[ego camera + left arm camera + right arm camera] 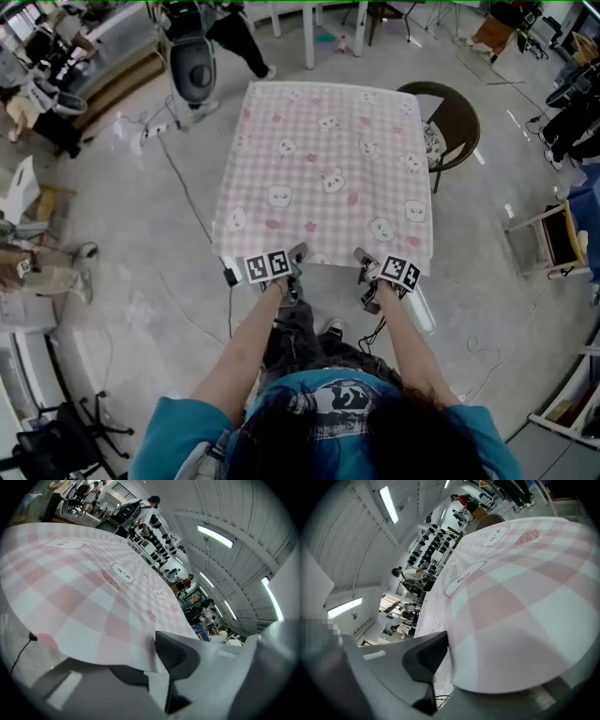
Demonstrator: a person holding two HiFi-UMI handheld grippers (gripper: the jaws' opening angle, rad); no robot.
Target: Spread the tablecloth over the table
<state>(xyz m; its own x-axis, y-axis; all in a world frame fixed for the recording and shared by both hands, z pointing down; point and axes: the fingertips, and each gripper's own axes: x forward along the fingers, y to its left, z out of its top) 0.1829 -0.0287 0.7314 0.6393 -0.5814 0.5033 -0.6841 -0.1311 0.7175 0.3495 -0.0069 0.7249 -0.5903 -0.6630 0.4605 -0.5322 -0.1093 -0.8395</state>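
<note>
Gripping the tablecloth (323, 169) by its near hem, you've got both hands on it. Left gripper (296, 255): jaws narrow, pinched on the hem left of centre. Right gripper (364, 259): same, narrow, hem nipped betw. the jaws right of centre. Cloth is pink check w/ bunny faces, lying flat over the whole tabletop, near edge hanging twd you. Dark round chair (455, 117) sits just beside the far right corner.

Ahead of the fingers (298, 251) the draped tablecloth (323, 169) bars passage; floor (131, 272) leftward lies open; a brown chair (457, 117) stands far right.
</note>
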